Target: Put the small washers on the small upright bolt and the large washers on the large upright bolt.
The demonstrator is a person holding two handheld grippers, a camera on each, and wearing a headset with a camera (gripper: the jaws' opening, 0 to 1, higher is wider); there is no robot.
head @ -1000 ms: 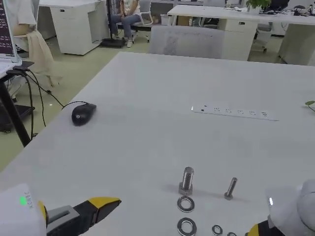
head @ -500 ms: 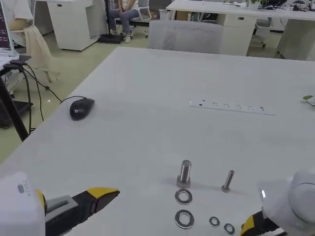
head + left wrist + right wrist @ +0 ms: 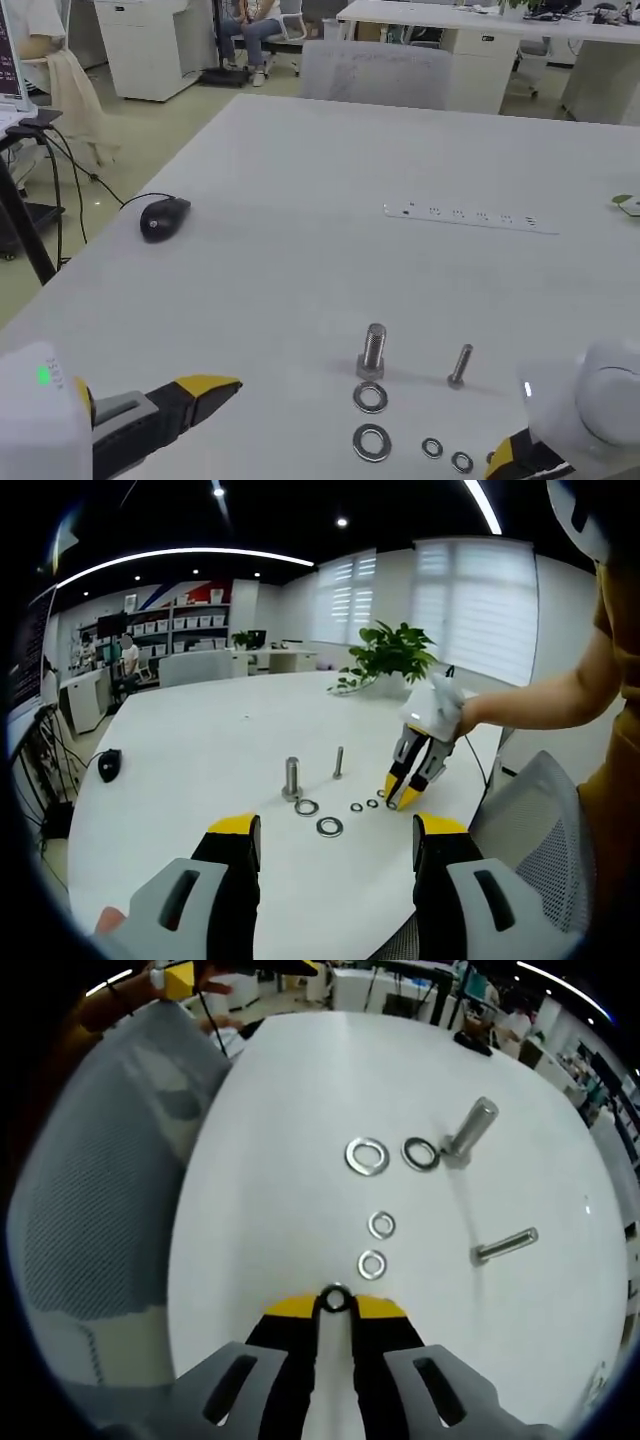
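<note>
Nothing lying on the white worktop (image 3: pixel 300 270) has shifted since a second ago. The head view itself has tipped, so the bolts sit a little higher in it. The right gripper (image 3: pixel 500 462) has edged slightly closer to the loose washers, and the left gripper (image 3: pixel 210 392) stays at the near left edge.

The large bolt (image 3: pixel 373 350) stands upright on its head near the front of the worktop, and the small bolt (image 3: pixel 460 366) stands upright to its right, apart from it. Neither bolt has a washer on it. Two large washers (image 3: pixel 371 398) lie flat in front of the large bolt, the nearer one just beside its base. Two small washers (image 3: pixel 431 447) lie flat to their right, close together.

In the right gripper view, the right gripper's jaws are drawn close and pinch a small washer (image 3: pixel 335 1300) at their yellow tips, low over the worktop. In the left gripper view, the left gripper's jaws are spread wide with nothing between them.

A black mouse (image 3: pixel 165 215) and a white power strip (image 3: pixel 470 217) lie farther back.
</note>
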